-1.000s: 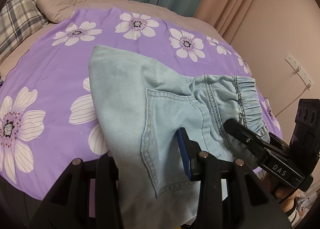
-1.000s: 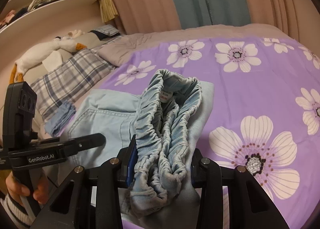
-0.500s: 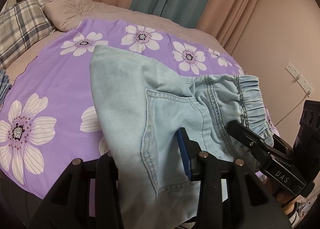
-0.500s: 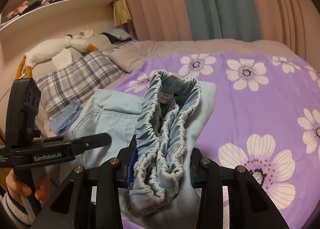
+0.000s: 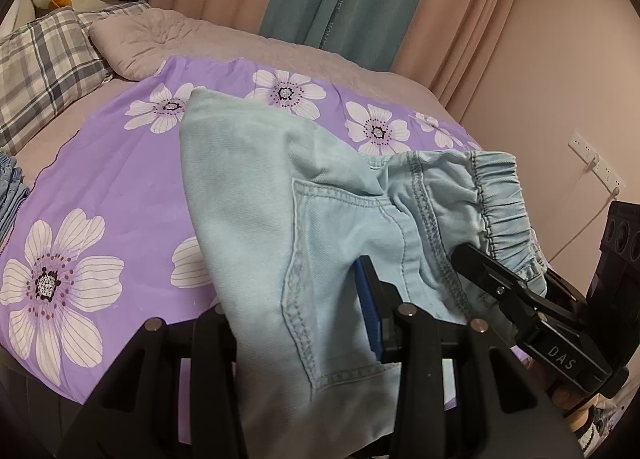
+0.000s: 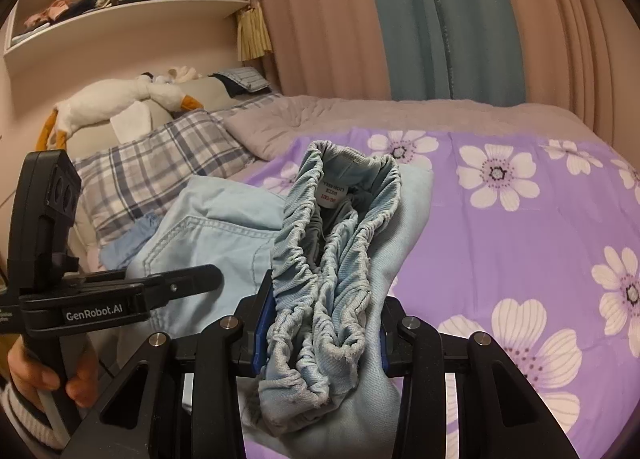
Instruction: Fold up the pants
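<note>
Light blue denim pants (image 5: pixel 280 195) are held up over the near edge of a bed. My left gripper (image 5: pixel 296 323) is shut on the pants below the back pocket (image 5: pixel 340 267); cloth hides its left finger. My right gripper (image 6: pixel 324 323) is shut on the bunched elastic waistband (image 6: pixel 320 267), whose white label (image 6: pixel 334 193) faces me. The right gripper also shows at the right in the left wrist view (image 5: pixel 520 299), clamped on the waistband. The left gripper shows at the left in the right wrist view (image 6: pixel 160 291), beside the pocket.
The bed has a purple sheet with white flowers (image 5: pixel 100 187) and a grey blanket (image 6: pixel 360 115) behind. Plaid pillows (image 5: pixel 40 63) and a stuffed goose (image 6: pixel 120 103) lie at the head. A folded blue garment (image 6: pixel 128 243) sits at the left edge. Curtains and a wall shelf stand behind.
Both grippers have lifted the pants higher off the bed, still holding them. More of the curtains and shelf shows now.
</note>
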`<state>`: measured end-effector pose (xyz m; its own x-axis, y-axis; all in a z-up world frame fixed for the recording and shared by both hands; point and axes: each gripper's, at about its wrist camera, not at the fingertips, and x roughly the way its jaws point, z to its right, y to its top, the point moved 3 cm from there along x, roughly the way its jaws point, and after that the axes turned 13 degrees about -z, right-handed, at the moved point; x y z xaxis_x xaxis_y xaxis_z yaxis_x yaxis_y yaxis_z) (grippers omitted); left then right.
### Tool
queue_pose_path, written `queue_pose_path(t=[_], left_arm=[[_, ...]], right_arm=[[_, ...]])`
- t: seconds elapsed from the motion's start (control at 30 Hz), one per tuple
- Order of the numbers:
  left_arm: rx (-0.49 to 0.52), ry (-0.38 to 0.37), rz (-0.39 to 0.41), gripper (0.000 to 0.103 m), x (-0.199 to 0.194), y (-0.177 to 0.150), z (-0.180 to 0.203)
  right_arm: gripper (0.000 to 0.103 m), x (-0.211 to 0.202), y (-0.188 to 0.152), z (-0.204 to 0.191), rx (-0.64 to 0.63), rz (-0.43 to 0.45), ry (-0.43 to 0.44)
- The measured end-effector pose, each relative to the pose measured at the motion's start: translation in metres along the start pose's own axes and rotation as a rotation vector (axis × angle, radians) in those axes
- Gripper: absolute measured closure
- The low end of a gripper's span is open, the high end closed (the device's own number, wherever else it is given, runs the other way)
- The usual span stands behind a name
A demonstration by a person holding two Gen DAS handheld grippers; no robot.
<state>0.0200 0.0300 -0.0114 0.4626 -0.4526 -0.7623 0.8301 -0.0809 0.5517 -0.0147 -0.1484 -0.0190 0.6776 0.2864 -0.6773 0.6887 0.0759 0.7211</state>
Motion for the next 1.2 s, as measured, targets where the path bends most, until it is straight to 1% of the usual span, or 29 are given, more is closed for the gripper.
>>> queue_pose_path(t=[0.17, 0.6, 0.93, 1.2], left_arm=[[-0.001, -0.001, 0.008, 0.065, 0.0, 0.005, -0.001], [0.005, 0.004, 0.021, 0.065, -0.001, 0.01, -0.003], [0.022, 0.019, 0.034, 0.065, 0.009, 0.026, -0.004], [0.037, 0.03, 0.038, 0.065, 0.019, 0.042, -0.004]], right_arm=[[0.062, 0.001, 0.007, -0.001, -0.008, 0.005, 0.0], [0.062, 0.003, 0.007, -0.004, -0.008, 0.011, -0.004], [0.062, 0.006, 0.014, 0.003, -0.02, 0.026, -0.01], [0.062, 0.019, 0.023, 0.016, -0.018, 0.039, -0.017]])
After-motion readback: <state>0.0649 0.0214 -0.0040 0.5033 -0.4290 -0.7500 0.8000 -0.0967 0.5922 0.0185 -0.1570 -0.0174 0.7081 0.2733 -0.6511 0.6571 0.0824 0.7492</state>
